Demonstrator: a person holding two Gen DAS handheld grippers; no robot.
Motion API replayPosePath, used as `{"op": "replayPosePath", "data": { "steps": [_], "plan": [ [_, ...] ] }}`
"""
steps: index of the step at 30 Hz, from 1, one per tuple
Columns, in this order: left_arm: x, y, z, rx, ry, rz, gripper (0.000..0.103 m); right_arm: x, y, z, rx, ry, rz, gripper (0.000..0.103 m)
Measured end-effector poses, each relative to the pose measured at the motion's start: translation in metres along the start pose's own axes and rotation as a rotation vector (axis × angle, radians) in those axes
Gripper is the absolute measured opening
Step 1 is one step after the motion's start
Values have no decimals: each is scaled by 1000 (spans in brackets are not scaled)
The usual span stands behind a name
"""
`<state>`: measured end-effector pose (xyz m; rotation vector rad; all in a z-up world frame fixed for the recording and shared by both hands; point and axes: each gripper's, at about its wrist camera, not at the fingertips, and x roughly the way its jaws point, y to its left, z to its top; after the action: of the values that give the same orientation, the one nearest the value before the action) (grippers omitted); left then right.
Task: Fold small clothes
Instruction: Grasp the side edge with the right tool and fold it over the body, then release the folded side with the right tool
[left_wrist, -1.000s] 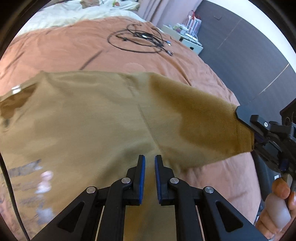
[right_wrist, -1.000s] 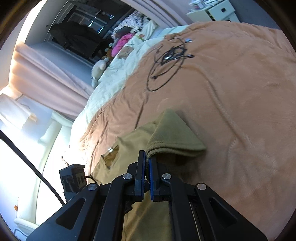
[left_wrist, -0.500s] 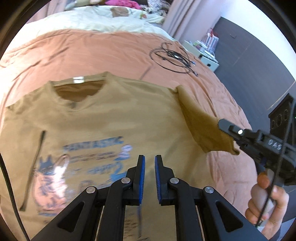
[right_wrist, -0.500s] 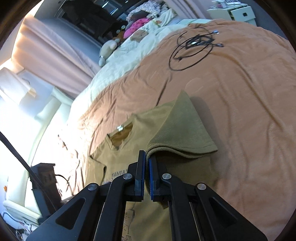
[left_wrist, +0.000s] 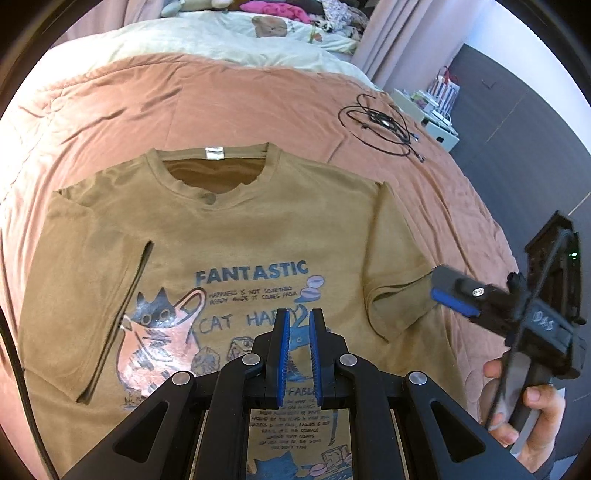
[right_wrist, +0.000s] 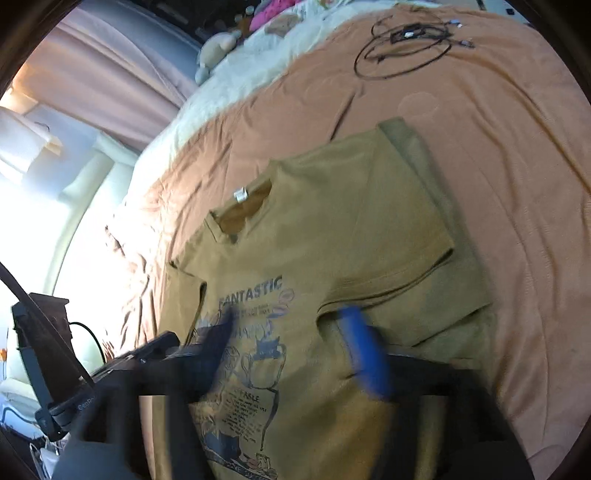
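A rust-orange bedspread (left_wrist: 258, 96) is covering the bed. In the left wrist view, a soft khaki T-shirt (left_wrist: 236, 236) is lying flat, print up, collar pointing away. The left gripper (left_wrist: 297, 354) is hovering above it, fingers slightly parted, gripping nothing. A coiled black cable (left_wrist: 384, 125) is resting beyond. In the right wrist view, the right gripper (right_wrist: 295, 350), blurred, is gaping wide over the shirt's folded-in sleeve (right_wrist: 406, 266).

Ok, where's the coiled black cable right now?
The cable lies on the orange blanket, beyond the shirt's right shoulder, apart from it; it shows upper right in both wrist views.
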<state>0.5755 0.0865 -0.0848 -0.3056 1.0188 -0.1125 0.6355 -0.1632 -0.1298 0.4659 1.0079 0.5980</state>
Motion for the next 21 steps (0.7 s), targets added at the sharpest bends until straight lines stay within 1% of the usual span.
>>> {"op": "replayPosePath", "data": {
  "steps": [4, 7, 10, 11, 12, 13, 14, 15, 17, 20, 21],
  "plan": [
    [13, -16, 3, 33, 13, -3, 12, -15, -12, 7, 6, -23, 14, 78],
    [31, -36, 5, 75, 36, -7, 13, -27, -29, 16, 14, -45, -43, 78],
    [50, -54, 6, 107, 63, -12, 14, -32, -49, 21, 44, -58, -78, 78],
    [57, -58, 7, 114, 73, -12, 18, -33, -53, 22, 49, -63, -83, 77],
    [63, -62, 7, 119, 82, -10, 23, -33, -58, 23, 55, -65, -89, 75],
    [72, -66, 8, 122, 89, -2, 34, -32, -66, 26, 67, -58, -99, 67],
    [77, -68, 8, 123, 88, 5, 40, -30, -69, 27, 77, -48, -103, 59],
    [82, -71, 8, 126, 86, 10, 40, -29, -69, 23, 80, -42, -104, 56],
    [95, -76, 9, 132, 98, 15, 40, -24, -77, 24, 98, -21, -115, 44],
    [110, -80, 9, 135, 106, 14, 40, -20, -80, 25, 118, 2, -126, 37],
    [113, -80, 9, 136, 109, 13, 39, -23, -80, 26, 121, 4, -128, 36]
  ]
}}
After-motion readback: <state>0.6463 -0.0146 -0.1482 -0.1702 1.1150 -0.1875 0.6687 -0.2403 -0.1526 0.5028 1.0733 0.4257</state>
